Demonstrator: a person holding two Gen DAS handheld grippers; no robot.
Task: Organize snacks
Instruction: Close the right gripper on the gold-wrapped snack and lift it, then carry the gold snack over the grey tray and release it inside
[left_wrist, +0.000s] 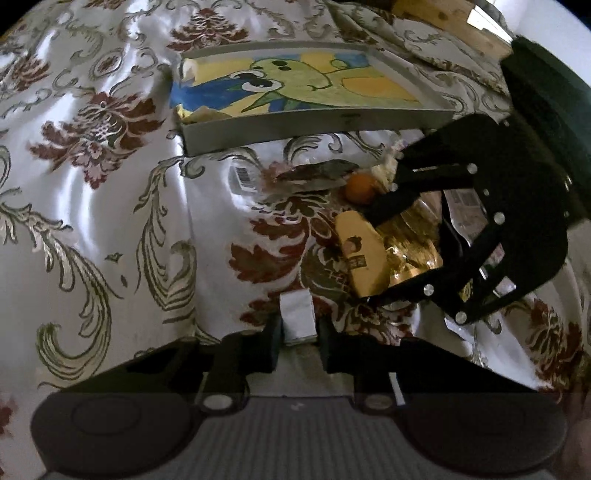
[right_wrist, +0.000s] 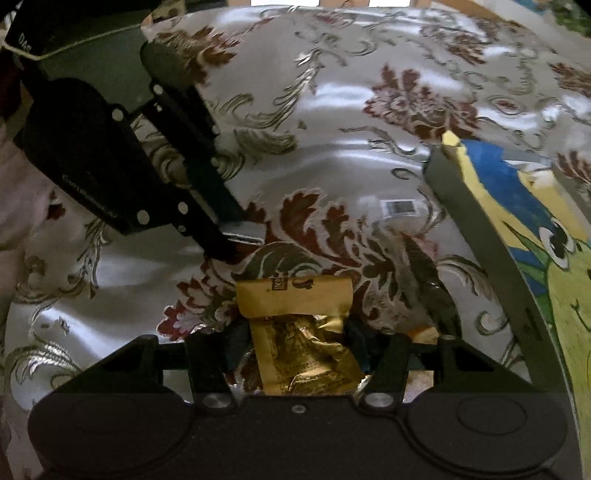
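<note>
Both hand-held grippers are down on the patterned tablecloth, each busy with a snack. On the left, the left gripper has its jaws drawn narrow and pinched on a small silver foil packet, which stands up between the pads just above the cloth. On the right, the right gripper sits with its jaws at a middling width around a gold foil packet; the pads look to be against the packet's sides, so I judge it gripped (though the crinkled foil makes the contact hard to confirm). A yellow wrapped snack lies just beyond it, touching or overlapping the gold one.

As for progress, the shallow grey box with the cartoon fish lining appears to be where the snacks belong, and it looks nearly bare apart from some crumpled paper in its near-left corner. Almost everything is left on the cloth: a clear packet with a barcode, a dark wrapper beside it, and a small orange ball-shaped item near the right gripper's fingers. My judgement is that the sorting has scarcely begun, with two packets in hand and none visibly placed.
</note>
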